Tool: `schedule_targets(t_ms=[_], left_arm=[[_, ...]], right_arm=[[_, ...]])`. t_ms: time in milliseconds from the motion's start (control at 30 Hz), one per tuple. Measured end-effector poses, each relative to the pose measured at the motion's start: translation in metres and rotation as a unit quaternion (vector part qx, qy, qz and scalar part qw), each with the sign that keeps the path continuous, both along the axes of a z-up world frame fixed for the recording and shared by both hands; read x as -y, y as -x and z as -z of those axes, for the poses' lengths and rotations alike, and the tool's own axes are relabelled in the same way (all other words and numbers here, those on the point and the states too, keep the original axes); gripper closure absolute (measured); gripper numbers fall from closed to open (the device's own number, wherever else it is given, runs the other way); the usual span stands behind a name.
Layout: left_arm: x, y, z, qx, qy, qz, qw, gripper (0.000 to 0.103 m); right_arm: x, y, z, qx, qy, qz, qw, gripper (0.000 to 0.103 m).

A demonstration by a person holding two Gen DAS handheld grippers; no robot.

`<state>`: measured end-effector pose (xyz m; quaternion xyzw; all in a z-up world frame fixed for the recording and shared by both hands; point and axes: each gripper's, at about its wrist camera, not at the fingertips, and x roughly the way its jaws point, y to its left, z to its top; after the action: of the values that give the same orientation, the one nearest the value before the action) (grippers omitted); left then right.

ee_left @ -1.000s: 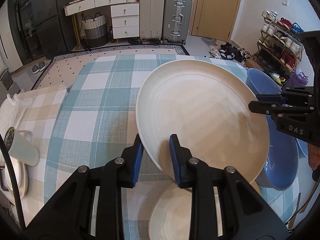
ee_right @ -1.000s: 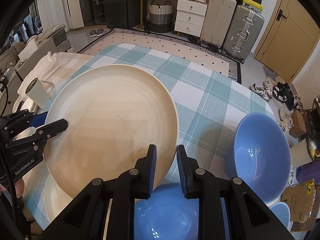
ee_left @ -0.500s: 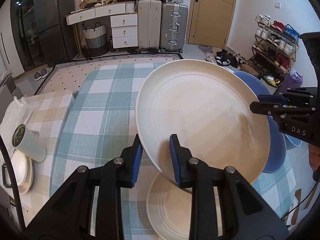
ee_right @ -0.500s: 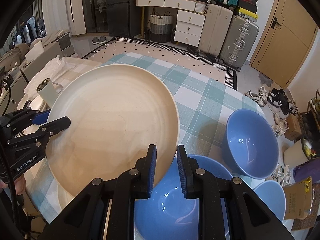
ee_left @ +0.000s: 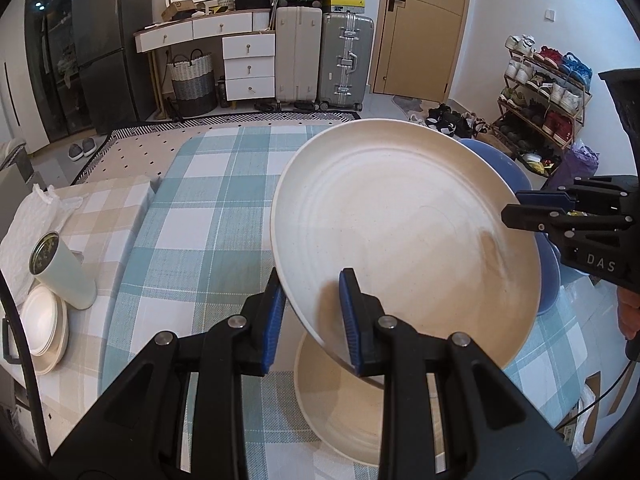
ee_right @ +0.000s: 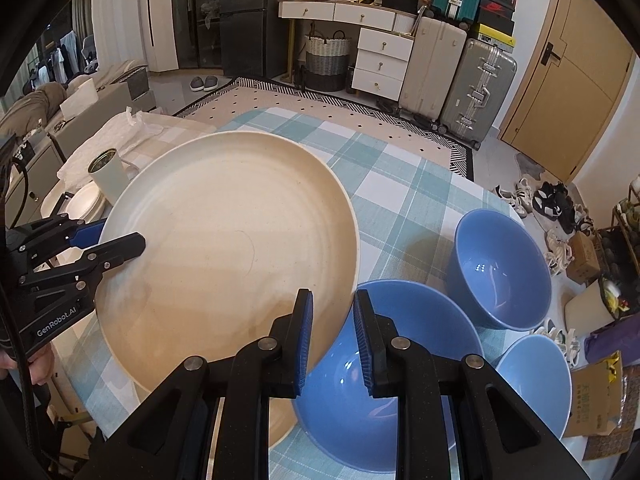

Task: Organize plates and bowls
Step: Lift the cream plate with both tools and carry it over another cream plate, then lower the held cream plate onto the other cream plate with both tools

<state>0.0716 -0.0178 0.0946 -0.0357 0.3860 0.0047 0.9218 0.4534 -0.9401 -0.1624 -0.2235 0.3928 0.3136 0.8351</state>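
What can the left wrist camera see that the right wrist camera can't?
Only the left wrist view shows most of the second cream plate lying on the checked tablecloth, and the shoe rack. Only the right wrist view shows all three blue bowls, plus the sofa. Both show the big cream plate held up by the left gripper and right gripper, the white tumbler and the suitcases.
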Motion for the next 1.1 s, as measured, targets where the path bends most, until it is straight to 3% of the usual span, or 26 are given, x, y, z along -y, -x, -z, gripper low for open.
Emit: schedule_targets(t_ms=[567,1100], left_arm=[[-0.002,0.038,0.005,-0.001,0.001,0.004,1.0000,0.080],[-0.008,0.052,0.018,-0.006,0.003,0.005,1.0000,0.080]], right_arm=[[0.006,0.029,0.009,-0.004,-0.012,-0.008,1.000,0.082],[0.012,0.049,0.026,-0.015,-0.024,-0.010,1.000,0.082]])
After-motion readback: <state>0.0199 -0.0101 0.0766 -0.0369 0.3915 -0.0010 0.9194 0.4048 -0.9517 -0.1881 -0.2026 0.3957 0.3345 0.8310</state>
